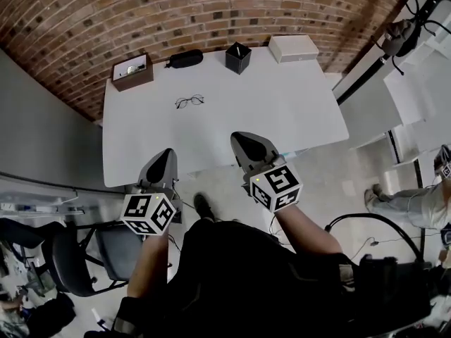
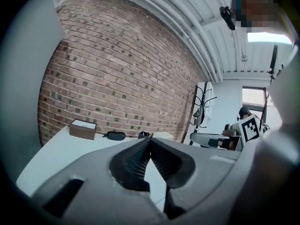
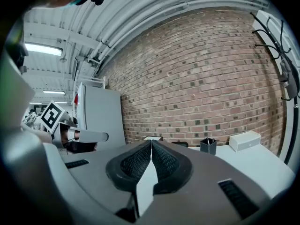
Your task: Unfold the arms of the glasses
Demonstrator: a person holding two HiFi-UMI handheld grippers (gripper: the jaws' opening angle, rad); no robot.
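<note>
A pair of thin black-framed glasses (image 1: 189, 102) lies on the white table (image 1: 282, 104), left of its middle, with the arms folded. My left gripper (image 1: 165, 158) hovers at the table's near edge, shut with its pads meeting at the tips and nothing between them. My right gripper (image 1: 245, 144) sits over the near edge further right, also shut and empty. Both grippers are well short of the glasses. In the left gripper view the left gripper (image 2: 149, 139) points at the far table objects; in the right gripper view the right gripper (image 3: 151, 142) does too.
Along the table's far edge stand a brown box (image 1: 132, 72), a black glasses case (image 1: 184, 58), a black pen cup (image 1: 238, 57) and a white box (image 1: 293, 48). A brick wall rises behind. A dark chair (image 1: 77, 255) stands at my left; another person (image 1: 416, 203) is at the right.
</note>
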